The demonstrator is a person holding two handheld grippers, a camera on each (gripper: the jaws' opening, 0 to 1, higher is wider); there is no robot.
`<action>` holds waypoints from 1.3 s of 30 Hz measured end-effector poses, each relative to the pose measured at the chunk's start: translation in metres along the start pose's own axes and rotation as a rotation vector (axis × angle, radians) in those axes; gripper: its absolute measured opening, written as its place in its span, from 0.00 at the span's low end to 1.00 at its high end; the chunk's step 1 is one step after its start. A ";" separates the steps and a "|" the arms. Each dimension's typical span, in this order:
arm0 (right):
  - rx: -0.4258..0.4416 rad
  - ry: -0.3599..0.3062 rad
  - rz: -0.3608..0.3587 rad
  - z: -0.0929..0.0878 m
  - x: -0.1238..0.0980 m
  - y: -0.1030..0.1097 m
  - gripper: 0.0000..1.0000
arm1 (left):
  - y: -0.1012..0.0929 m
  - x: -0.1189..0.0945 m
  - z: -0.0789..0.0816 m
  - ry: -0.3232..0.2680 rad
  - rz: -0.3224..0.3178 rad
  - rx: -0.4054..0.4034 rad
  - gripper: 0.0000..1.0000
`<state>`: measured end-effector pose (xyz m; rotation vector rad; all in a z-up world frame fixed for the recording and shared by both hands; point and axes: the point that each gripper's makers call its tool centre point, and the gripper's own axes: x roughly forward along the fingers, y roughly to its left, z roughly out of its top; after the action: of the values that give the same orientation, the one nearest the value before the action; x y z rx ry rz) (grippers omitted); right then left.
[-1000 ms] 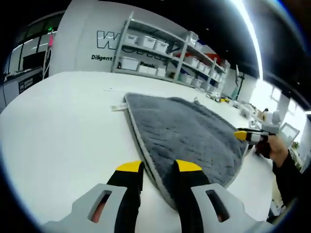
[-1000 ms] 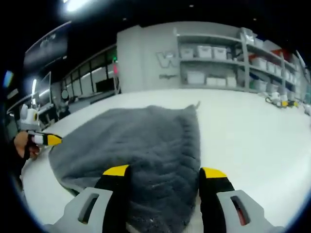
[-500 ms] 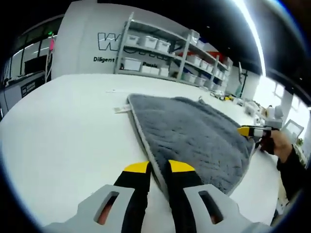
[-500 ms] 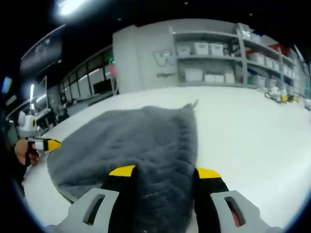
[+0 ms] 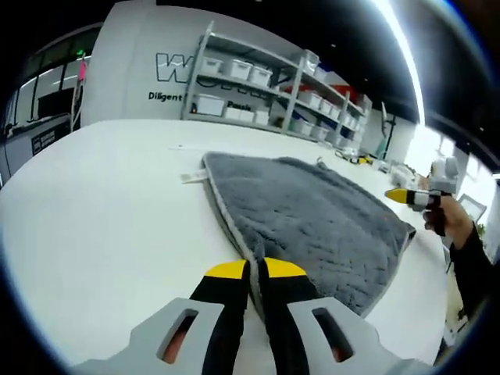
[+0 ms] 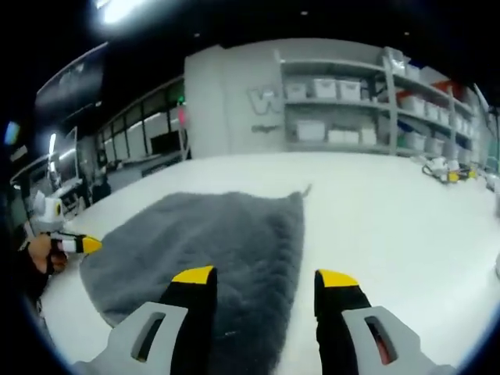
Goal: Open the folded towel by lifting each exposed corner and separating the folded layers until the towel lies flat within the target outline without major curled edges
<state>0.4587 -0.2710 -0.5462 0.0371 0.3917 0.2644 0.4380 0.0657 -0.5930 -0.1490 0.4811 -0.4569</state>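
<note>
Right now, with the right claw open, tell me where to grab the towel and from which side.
Take the towel at its near corner, below the open right claw, coming in low from the table side. The edge there lies flat on the table with a free border, so one finger could slide under it. The left claw is already shut on the opposite corner.

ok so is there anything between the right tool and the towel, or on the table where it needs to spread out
Nothing visible. The right tool hangs open over the near edge of the grey towel with no object between them. The white table around the towel looks bare beside it; small items sit far off by its edge. The left tool pinches the towel's other corner.
</note>
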 end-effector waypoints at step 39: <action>-0.440 0.143 0.235 0.133 0.069 0.121 0.50 | -0.003 -0.002 0.001 -0.014 -0.058 -0.013 0.04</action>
<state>0.5415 -0.1339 -0.4382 -0.3718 0.4640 0.5825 0.4358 0.0644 -0.5902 -0.1788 0.4669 -0.5093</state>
